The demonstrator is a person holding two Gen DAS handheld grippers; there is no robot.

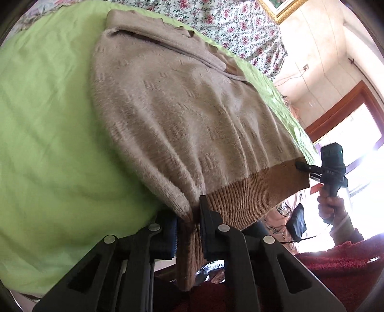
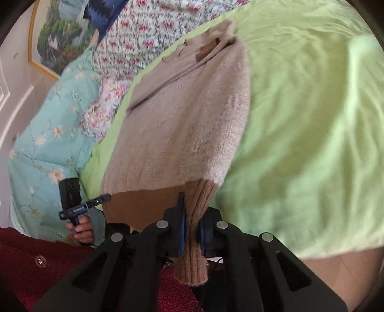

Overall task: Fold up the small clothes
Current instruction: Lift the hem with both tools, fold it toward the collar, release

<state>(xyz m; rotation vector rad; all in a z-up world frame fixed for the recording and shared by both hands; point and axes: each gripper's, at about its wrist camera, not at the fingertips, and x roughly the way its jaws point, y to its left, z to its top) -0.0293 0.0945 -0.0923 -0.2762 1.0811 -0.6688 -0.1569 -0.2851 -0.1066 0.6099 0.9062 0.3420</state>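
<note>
sweater (image 1: 172, 115) hem | clamped in left gripper (image 1: 189, 216) | right gripper (image 2: 192, 230)

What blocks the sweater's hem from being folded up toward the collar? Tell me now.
Nothing visible does. The left claw and right claw each pinch a corner of the hem, and the sweater lies bare on the green sheet up to its collar.

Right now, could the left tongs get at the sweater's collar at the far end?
Probably not as things stand: the left tongs are shut on the ribbed hem at the near bed edge. The collar lies at the sweater's opposite end, with nothing covering it.
</note>
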